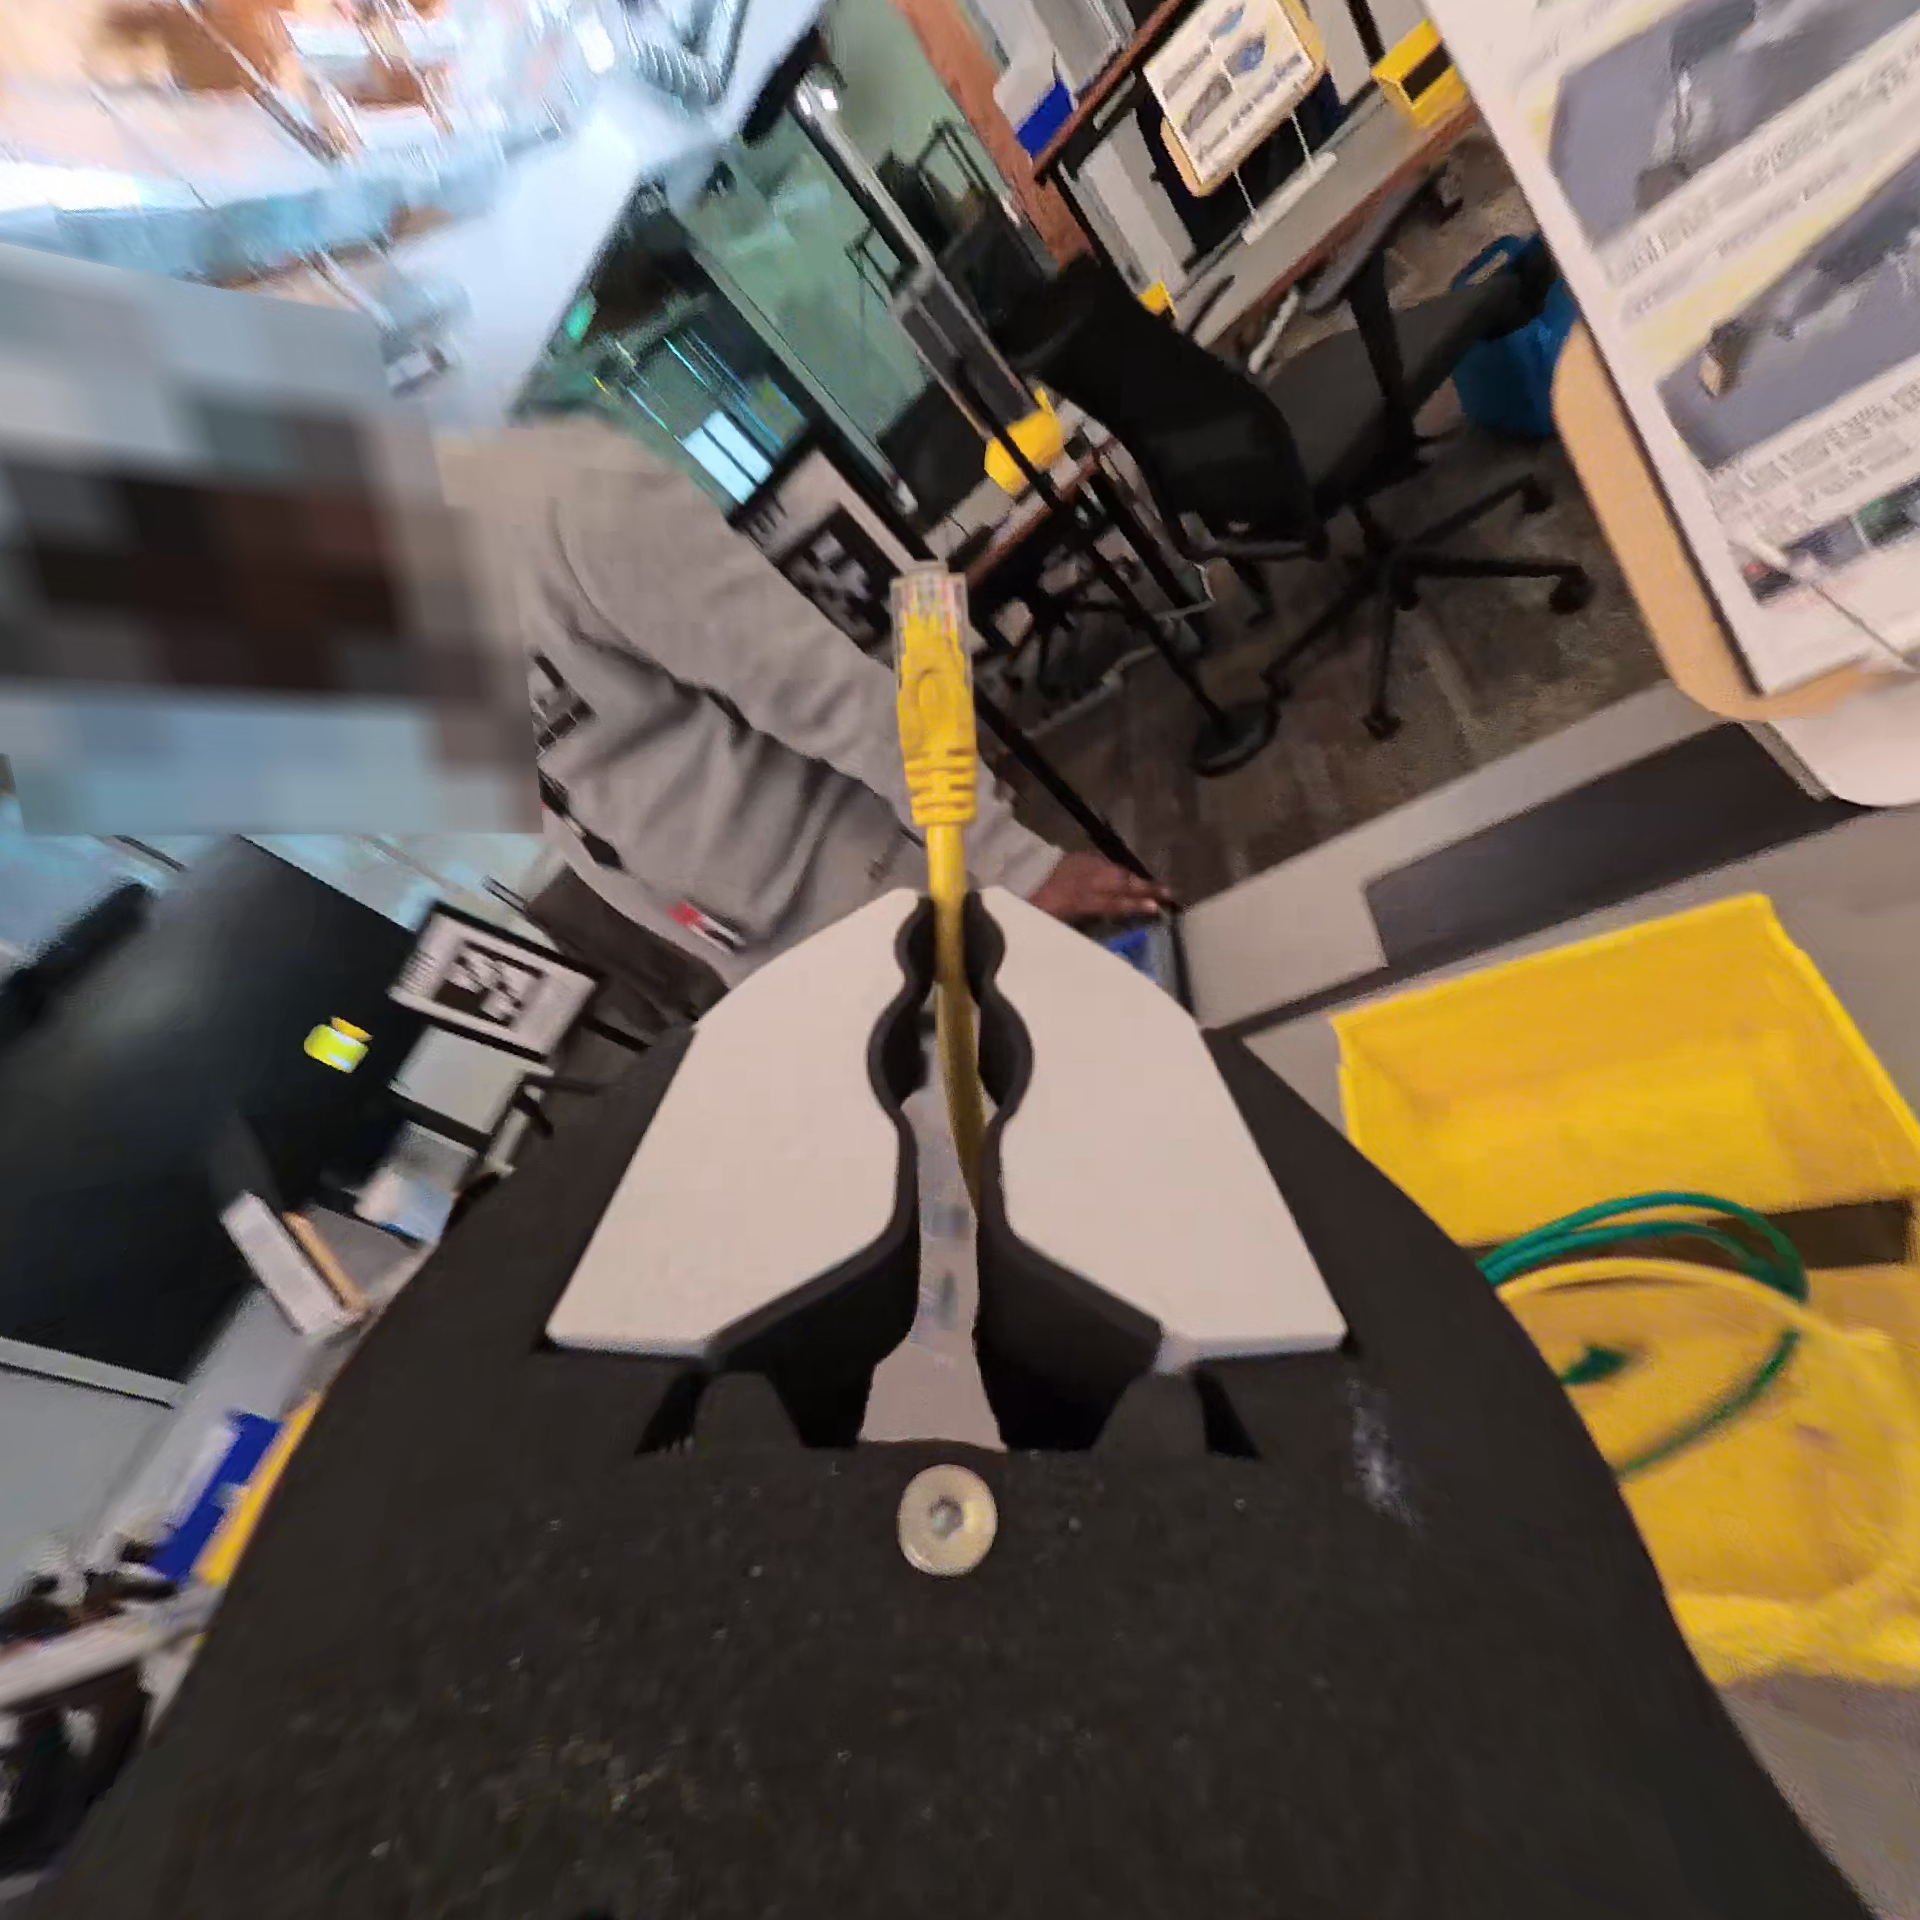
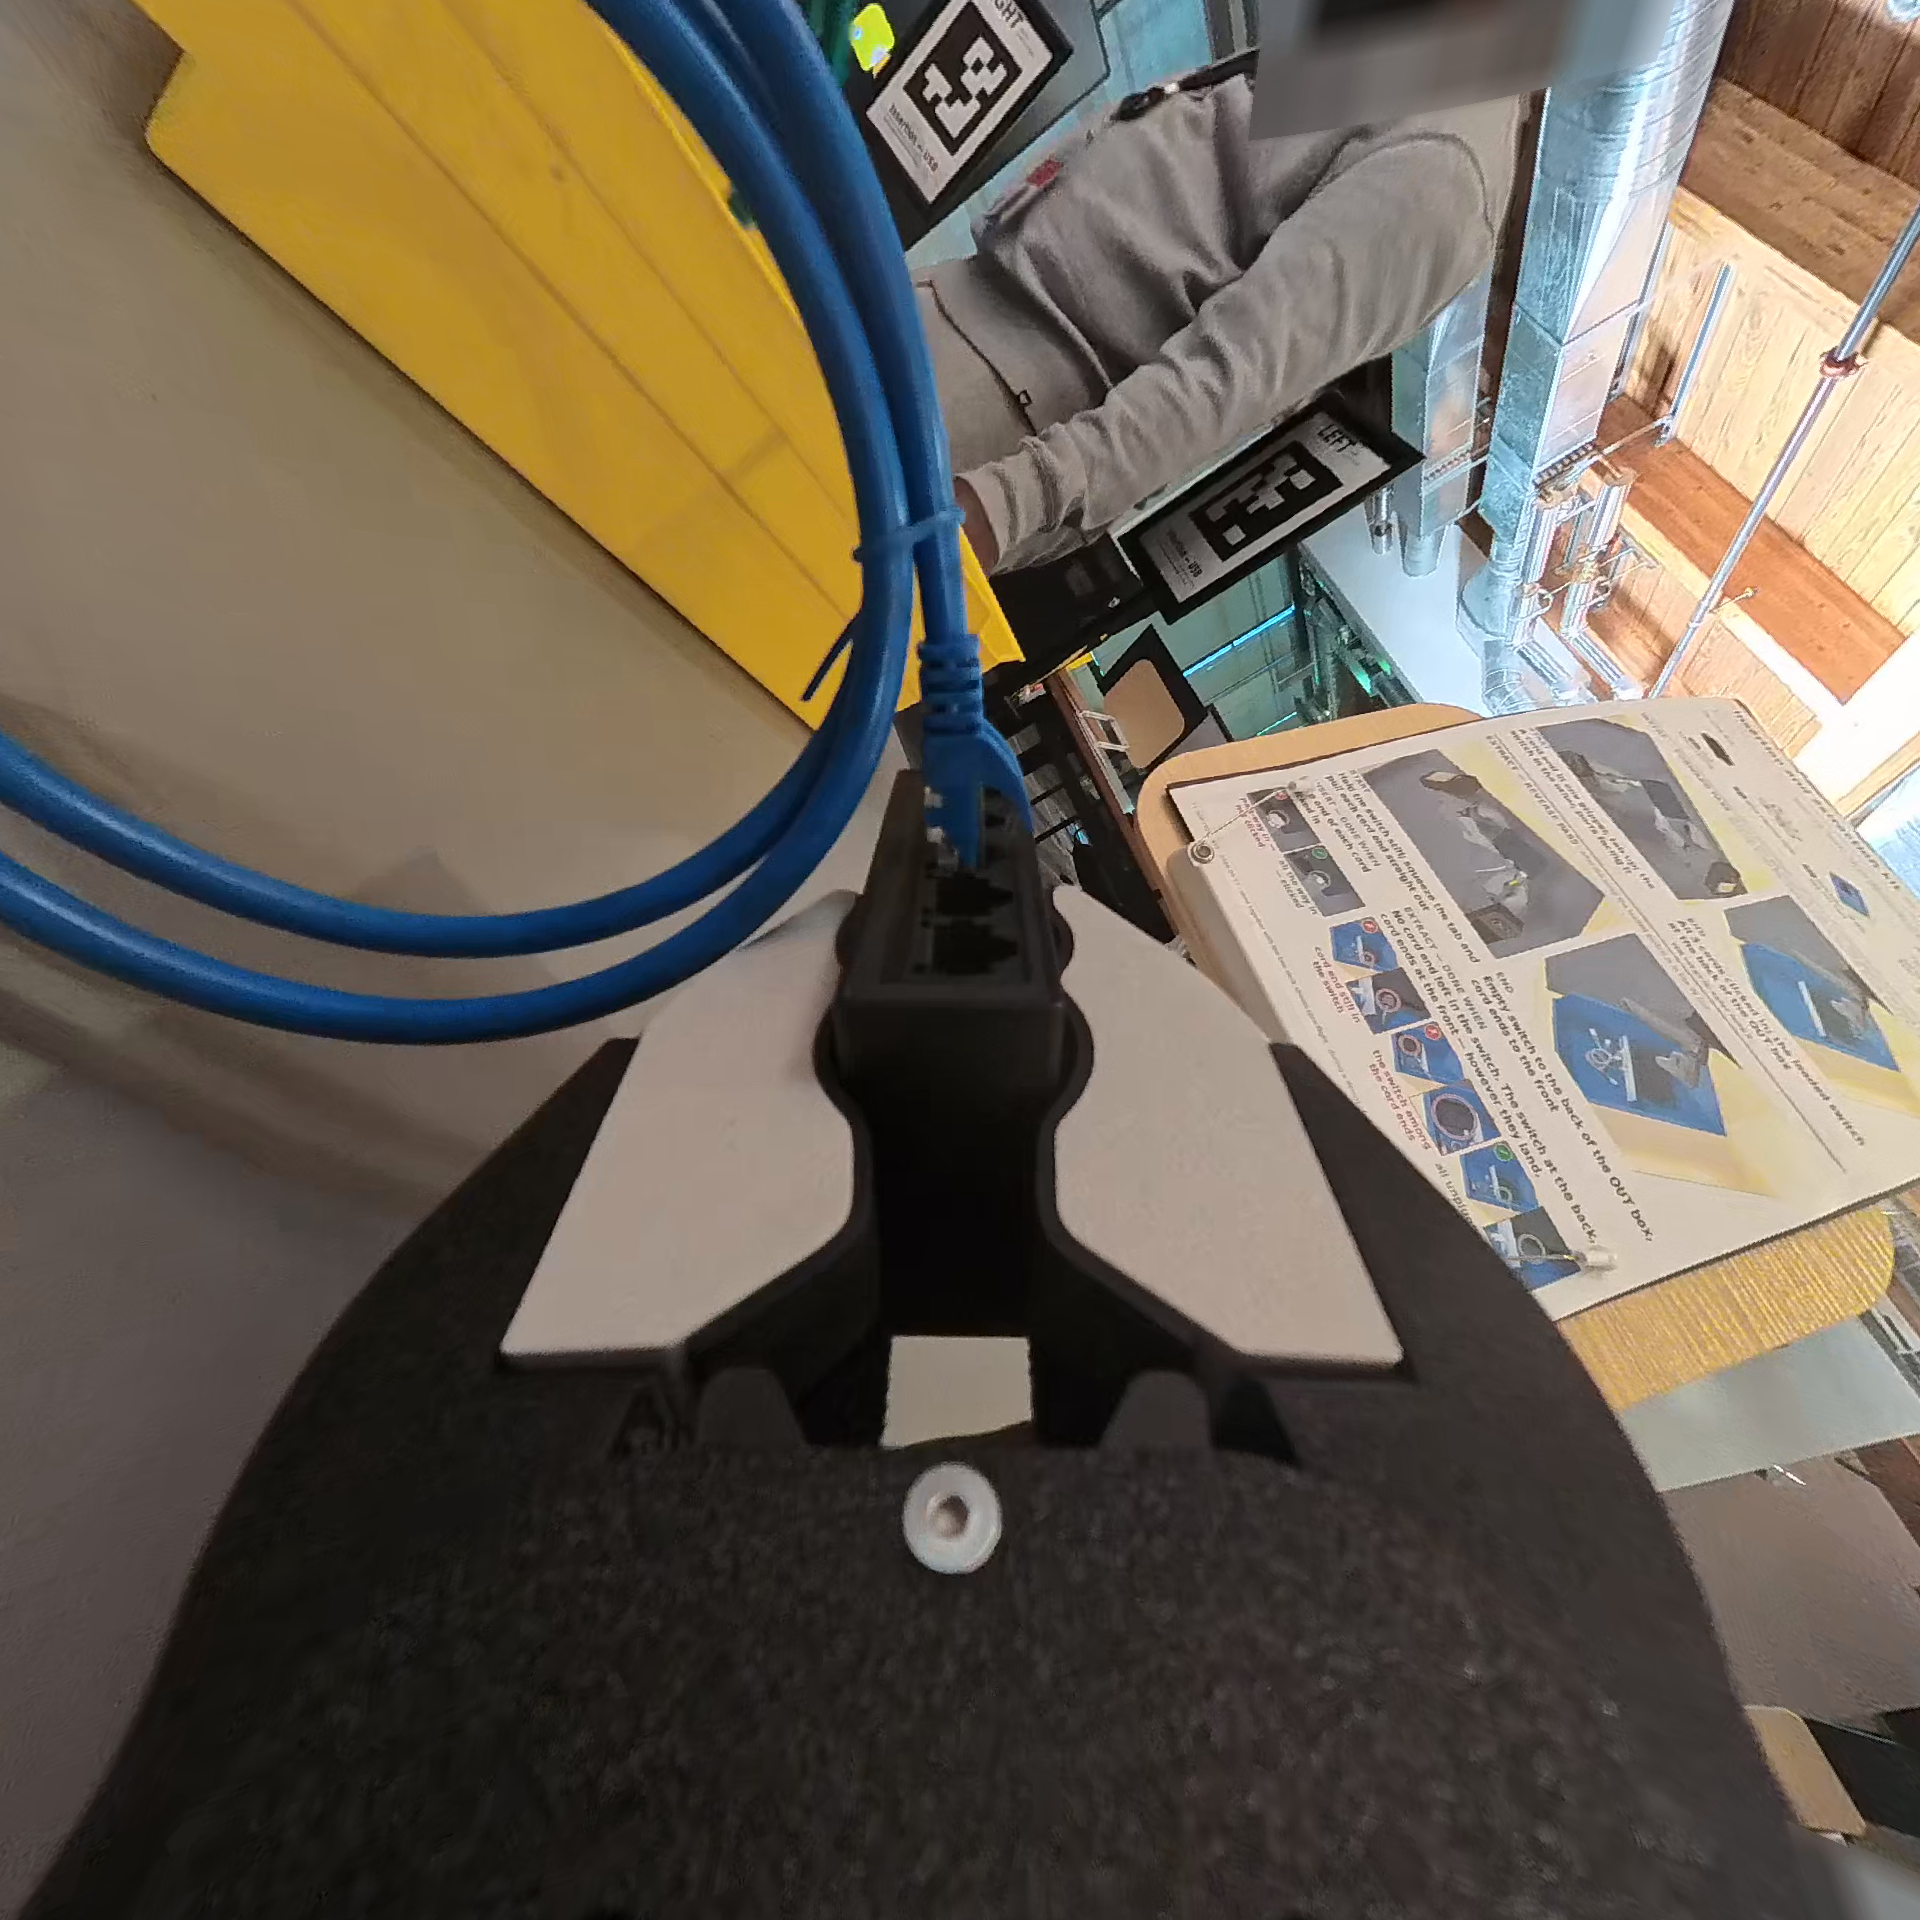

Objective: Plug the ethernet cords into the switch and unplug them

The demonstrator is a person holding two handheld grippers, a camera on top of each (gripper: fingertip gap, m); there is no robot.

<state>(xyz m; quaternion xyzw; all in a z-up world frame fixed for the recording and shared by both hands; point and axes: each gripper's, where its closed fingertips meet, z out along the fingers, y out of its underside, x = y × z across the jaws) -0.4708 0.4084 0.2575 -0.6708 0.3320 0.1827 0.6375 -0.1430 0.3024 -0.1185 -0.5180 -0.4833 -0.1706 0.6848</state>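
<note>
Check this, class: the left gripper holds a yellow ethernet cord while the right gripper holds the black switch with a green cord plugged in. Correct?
Not quite. In the right wrist view, the cord plugged into the black switch is blue, not green. The rest stands.

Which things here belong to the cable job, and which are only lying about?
Job:
- yellow ethernet cord, gripped by left tongs
- black plastic switch, held by right tongs
- blue ethernet cord, plugged into the switch

Lying about:
- green cable in yellow plastic bin
- printed instruction sheet
- black office chair
</note>
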